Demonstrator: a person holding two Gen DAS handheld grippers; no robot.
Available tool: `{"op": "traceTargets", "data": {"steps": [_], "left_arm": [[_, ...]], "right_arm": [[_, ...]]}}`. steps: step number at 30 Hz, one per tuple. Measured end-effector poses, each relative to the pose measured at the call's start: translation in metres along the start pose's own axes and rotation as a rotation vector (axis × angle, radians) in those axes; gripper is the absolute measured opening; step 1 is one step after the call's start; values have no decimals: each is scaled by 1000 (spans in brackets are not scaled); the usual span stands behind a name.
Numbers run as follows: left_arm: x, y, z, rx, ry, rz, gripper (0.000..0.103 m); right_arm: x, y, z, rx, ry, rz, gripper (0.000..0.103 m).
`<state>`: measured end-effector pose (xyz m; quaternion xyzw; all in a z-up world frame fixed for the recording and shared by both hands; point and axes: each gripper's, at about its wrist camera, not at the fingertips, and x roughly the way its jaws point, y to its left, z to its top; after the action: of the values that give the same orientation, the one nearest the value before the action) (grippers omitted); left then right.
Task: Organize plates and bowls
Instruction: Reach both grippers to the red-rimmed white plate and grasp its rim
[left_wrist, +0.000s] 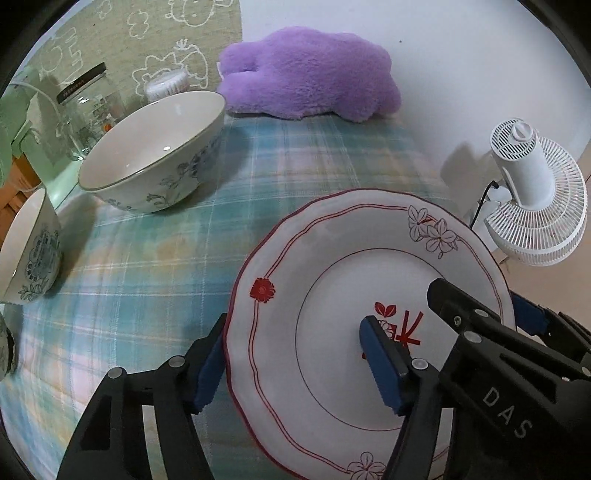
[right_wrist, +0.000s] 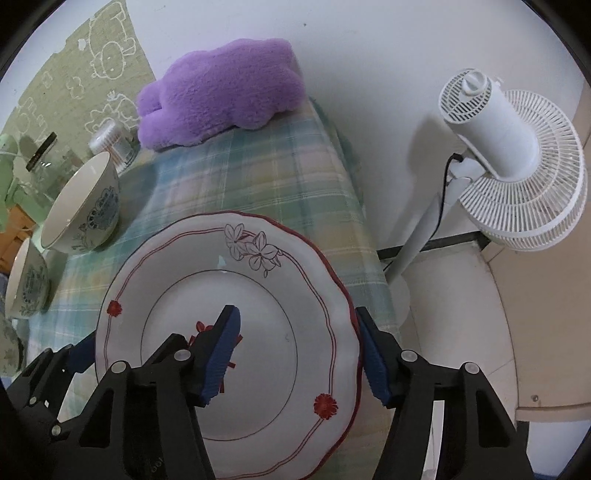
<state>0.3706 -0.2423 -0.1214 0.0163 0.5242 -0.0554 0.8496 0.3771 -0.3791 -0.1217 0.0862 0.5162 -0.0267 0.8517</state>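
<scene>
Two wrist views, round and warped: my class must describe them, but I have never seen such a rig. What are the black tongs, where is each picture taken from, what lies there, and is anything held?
There is no robot here. A person holds a two-finger, tong-like gripper in each hand, and a wide-angle camera on each one looks along its fingers. One picture comes from the left gripper, the other from the right gripper. On the plaid cloth lie a flowered plate, a large bowl, a small bowl and a purple plush. A white fan stands beside them. Each gripper straddles one side of the plate's rim, with one blue pad outside and one over the plate. The jaws look open, and nothing seems gripped yet.
</scene>
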Motion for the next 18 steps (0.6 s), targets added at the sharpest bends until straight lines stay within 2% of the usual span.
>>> {"op": "traceTargets", "data": {"steps": [4,11,18], "left_arm": [[-4,9,-5,19,15,8,70],[-12,40,-21,-7,53,16,70],[-16,56,-29,6,42,7,70]], "right_arm": [[-2,8,-5,1,14,5,66],[-9,35,-21,-38,55,45,66],[-11,57,-31,-96,68,61,66]]}}
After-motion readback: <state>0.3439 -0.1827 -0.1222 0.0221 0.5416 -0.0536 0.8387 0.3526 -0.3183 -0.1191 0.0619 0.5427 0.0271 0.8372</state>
